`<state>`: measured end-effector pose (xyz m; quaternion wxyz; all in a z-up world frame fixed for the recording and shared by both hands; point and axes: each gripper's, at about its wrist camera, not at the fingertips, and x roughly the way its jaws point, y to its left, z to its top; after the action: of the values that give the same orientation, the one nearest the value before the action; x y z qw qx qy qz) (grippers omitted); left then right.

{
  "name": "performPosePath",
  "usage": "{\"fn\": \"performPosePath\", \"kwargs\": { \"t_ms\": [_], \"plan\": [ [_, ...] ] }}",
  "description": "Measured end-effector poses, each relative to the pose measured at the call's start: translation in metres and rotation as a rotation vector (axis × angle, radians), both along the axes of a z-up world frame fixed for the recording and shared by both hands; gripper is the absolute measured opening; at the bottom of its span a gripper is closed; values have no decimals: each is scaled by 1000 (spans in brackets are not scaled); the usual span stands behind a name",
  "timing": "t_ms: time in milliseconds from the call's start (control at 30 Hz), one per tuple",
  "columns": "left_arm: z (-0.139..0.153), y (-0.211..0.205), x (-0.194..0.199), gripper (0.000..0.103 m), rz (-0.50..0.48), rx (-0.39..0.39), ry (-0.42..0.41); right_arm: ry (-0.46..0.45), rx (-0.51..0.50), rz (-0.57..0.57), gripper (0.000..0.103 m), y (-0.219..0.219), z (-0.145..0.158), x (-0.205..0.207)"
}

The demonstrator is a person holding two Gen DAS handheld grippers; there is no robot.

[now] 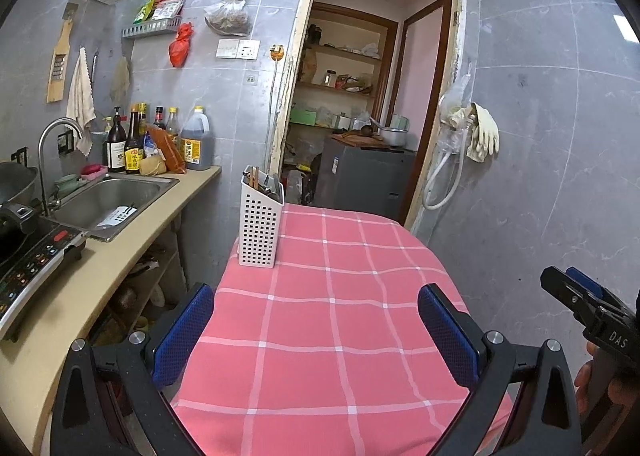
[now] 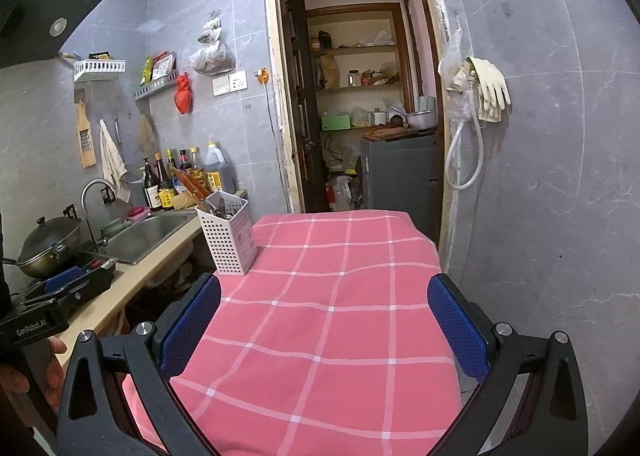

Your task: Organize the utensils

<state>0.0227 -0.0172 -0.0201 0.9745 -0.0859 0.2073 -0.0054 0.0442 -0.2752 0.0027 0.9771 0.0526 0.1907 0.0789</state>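
Off to the left of my left gripper (image 1: pixel 316 332) runs a beige countertop (image 1: pixel 132 252) with a stainless steel sink (image 1: pixel 116 196) let into it; a white slotted turner (image 1: pixel 118 215) lies in the basin.

Ahead of that tool and a little left of its line stands the white perforated plastic utensil caddy (image 1: pixel 259 234), upright near the far left edge of the table, on the pink cloth with white checks (image 1: pixel 340 296). Its top is cut on a slant, its walls are a grid of small holes, and out of it poke what look like wooden chopsticks and a few dark metal handles; I cannot tell them apart.

My left gripper hangs over the near end of the cloth with its blue-padded fingers (image 1: pixel 182 336) spread wide and nothing between them. My right gripper (image 2: pixel 324 332) is the same: wide apart, empty, above the near part of the table, the caddy (image 2: pixel 230 234) ahead and to its left.

I judge the caddy light and stiff but top-heavy, so it may tip or slide on the soft cloth. If it must move, I would pinch a side wall low down. The utensils look thin, hard and slick; I would take each by its handle just above the rim and draw it straight up.
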Motion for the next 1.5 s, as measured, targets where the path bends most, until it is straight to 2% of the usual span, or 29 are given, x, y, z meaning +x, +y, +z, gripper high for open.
{"fn": "performPosePath", "kwargs": {
  "t_ms": [1500],
  "plan": [
    [0, -7, 3, 103, 3, 2, 1, 16, 1, 3, 102, 6, -6, 2]
  ]
}}
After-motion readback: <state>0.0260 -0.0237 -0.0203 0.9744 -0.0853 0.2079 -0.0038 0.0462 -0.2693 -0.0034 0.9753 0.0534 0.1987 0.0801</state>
